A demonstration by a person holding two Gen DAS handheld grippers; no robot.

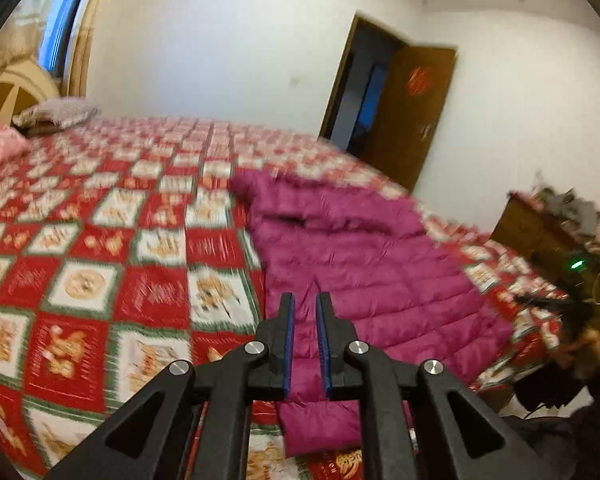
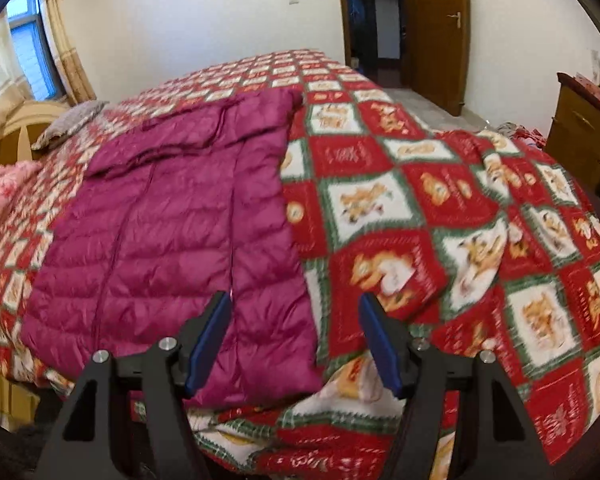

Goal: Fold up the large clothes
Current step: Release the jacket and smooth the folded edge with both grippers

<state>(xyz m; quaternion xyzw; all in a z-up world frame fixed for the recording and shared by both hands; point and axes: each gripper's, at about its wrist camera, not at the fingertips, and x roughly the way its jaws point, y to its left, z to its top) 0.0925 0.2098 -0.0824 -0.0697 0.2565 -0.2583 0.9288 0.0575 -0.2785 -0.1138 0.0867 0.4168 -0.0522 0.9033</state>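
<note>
A puffy quilted magenta jacket (image 2: 172, 232) lies flat on the checked bedspread (image 2: 420, 208). Left gripper (image 1: 305, 308) nearly pressed together and empty; right gripper (image 2: 294, 312) spread, empty.

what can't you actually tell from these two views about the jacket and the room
- Magenta puffer jacket hem corner: right wrist view, hidden behind the right gripper.
- Jacket's sleeve cuff: left wrist view, partly covered by the left gripper.
- Bedspread print and lettering: both views, motion blur.
- Clutter on the wooden cabinet: left wrist view, blurred and at the fisheye edge.
- Room beyond the open door: right wrist view, dark.
</note>
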